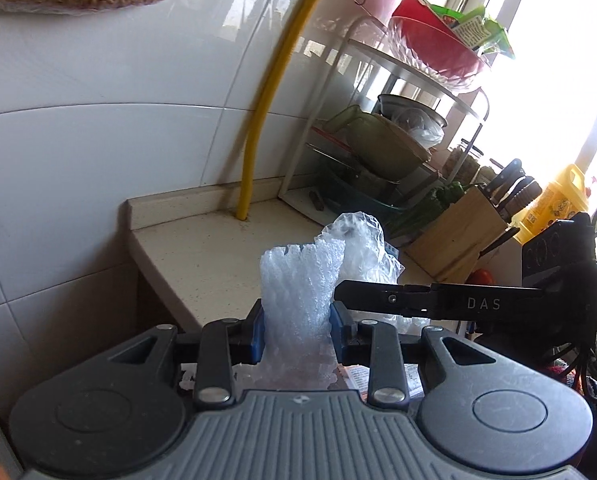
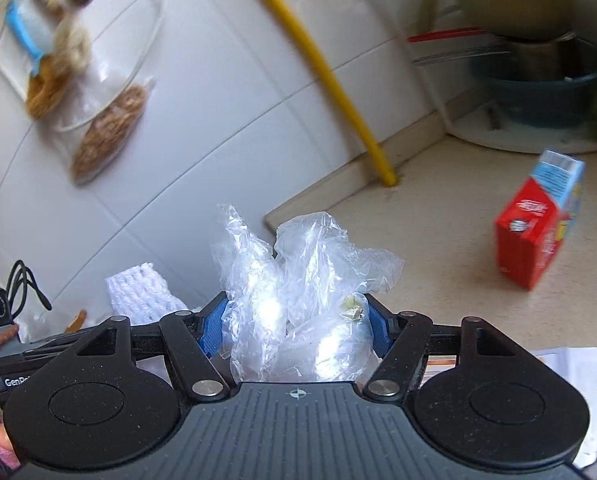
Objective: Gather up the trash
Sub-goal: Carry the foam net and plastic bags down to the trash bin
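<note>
My left gripper (image 1: 297, 330) is shut on a white foam net sleeve (image 1: 300, 284), which stands up between the blue pads, above the counter's left end. My right gripper (image 2: 296, 326) is shut on a crumpled clear plastic bag (image 2: 298, 280). In the left wrist view the right gripper's black body (image 1: 450, 302) reaches in from the right, with the plastic bag (image 1: 360, 244) just behind the foam sleeve. In the right wrist view the foam sleeve (image 2: 138, 292) shows to the left. A red and blue carton (image 2: 538, 220) stands on the beige counter (image 2: 438, 216) to the right.
A yellow pipe (image 1: 266, 92) runs down the white tiled wall to the counter's back. A dish rack (image 1: 398, 120) with bowls and pans stands at the back right. A wooden knife block (image 1: 458, 228) and a yellow bottle (image 1: 554, 200) stand beside it. Papers (image 2: 570, 376) lie at the near right.
</note>
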`<action>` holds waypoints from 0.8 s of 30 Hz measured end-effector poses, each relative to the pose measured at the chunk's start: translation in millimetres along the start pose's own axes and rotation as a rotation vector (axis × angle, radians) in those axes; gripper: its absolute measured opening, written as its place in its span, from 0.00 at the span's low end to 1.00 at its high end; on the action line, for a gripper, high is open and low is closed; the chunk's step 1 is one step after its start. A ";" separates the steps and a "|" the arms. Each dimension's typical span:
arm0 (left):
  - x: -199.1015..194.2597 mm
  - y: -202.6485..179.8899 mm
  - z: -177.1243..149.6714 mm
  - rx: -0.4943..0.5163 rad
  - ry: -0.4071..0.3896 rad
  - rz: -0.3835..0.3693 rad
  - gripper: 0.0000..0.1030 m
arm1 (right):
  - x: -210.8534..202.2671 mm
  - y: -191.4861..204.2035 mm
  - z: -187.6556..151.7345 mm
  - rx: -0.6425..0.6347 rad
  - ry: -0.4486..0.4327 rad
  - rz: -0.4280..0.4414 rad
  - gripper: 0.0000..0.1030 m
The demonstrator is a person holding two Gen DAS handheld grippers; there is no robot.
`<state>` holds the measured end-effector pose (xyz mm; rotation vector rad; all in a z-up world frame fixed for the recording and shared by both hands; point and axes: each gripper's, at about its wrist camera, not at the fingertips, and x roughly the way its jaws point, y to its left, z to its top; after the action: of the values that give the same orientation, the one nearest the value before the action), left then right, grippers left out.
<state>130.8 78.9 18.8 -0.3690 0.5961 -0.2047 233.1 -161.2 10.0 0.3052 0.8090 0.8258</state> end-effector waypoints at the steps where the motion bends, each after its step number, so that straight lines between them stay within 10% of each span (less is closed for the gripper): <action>1: -4.6 4.2 -2.2 -0.006 -0.005 0.004 0.28 | 4.0 6.0 -1.3 -0.013 0.007 0.007 0.72; 24: -59.3 85.3 -29.6 -0.083 0.006 0.136 0.28 | 62.1 110.5 -47.7 -0.081 0.093 -0.004 0.73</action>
<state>72.5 166.0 -7.4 -0.4068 0.6347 -0.0504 164.1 -44.8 4.9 0.1942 0.8599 0.8717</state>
